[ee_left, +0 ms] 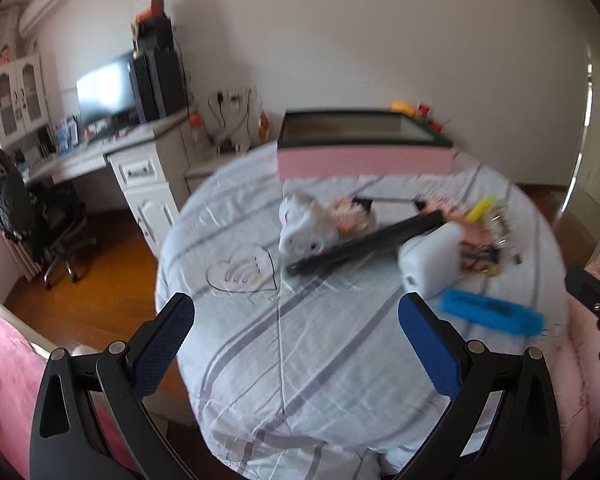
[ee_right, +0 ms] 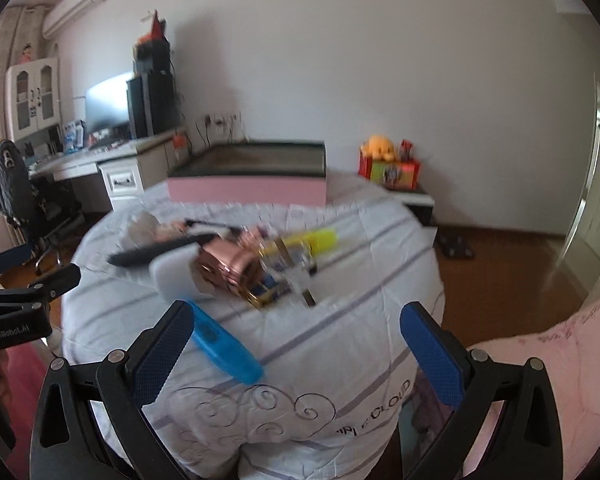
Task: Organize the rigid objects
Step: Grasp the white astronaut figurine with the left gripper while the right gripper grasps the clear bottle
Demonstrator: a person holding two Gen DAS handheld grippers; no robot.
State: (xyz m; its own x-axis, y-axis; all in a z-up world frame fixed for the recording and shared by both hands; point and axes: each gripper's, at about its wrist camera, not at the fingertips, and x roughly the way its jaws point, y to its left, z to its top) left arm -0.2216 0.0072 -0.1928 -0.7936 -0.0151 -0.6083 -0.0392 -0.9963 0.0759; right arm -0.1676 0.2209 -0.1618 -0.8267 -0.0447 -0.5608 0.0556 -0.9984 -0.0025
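Observation:
A pile of small objects lies on a white striped quilt [ee_left: 300,340]: a white plush toy [ee_left: 304,226], a long black bar [ee_left: 364,242], a white boxy device [ee_left: 432,262], a blue flat case [ee_left: 494,311] and a yellow marker [ee_left: 480,209]. In the right wrist view the pile shows a copper-coloured box [ee_right: 228,266], the blue case [ee_right: 226,346] and the yellow marker [ee_right: 320,238]. A pink open box [ee_left: 364,152] stands behind the pile. My left gripper [ee_left: 296,344] is open and empty, short of the pile. My right gripper [ee_right: 296,350] is open and empty, its left finger beside the blue case.
A desk [ee_left: 100,152] with a monitor and an office chair [ee_left: 40,216] stand at the left. A low stand with a yellow plush and red box [ee_right: 388,164] is at the back right. Pink bedding [ee_right: 540,360] lies at the right. Wooden floor surrounds the bed.

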